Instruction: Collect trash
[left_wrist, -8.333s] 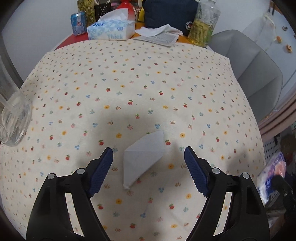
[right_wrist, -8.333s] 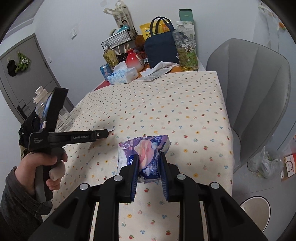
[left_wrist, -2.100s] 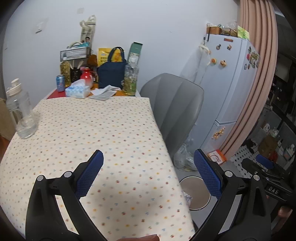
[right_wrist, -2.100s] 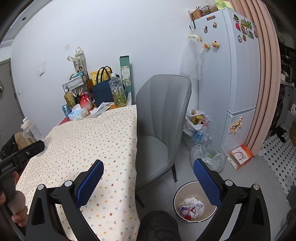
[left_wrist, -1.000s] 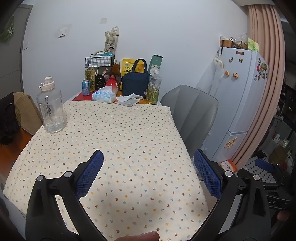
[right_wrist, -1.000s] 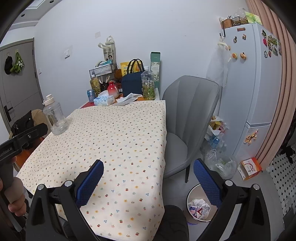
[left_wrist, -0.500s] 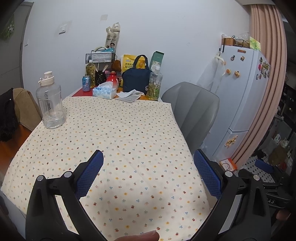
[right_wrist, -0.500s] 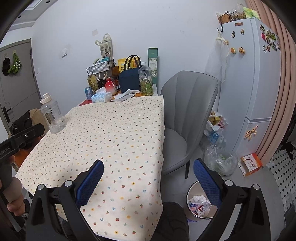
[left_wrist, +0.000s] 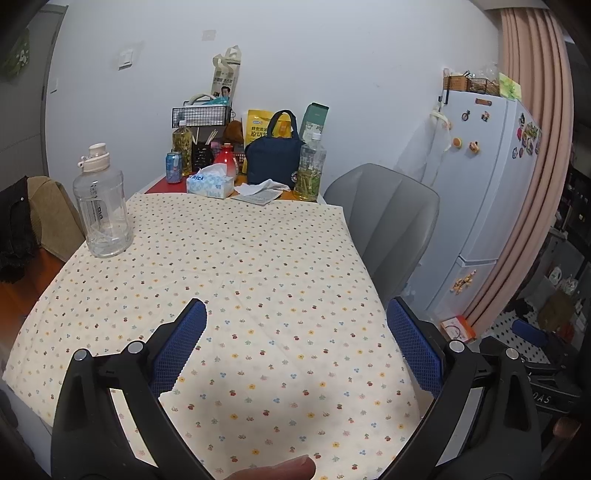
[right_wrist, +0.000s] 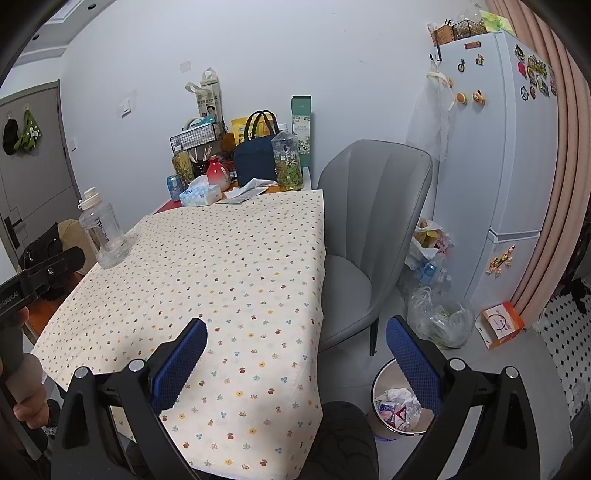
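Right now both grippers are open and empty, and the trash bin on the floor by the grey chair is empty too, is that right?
Not quite. The right wrist view shows the trash bin holds crumpled wrappers. The rest stands: left gripper and right gripper are open and empty, and the bin sits by the grey chair.

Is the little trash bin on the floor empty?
No, the trash bin beside the grey chair holds crumpled wrappers and paper.

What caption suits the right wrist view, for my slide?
Open right gripper above the floral tablecloth, trash bin holding wrappers below.
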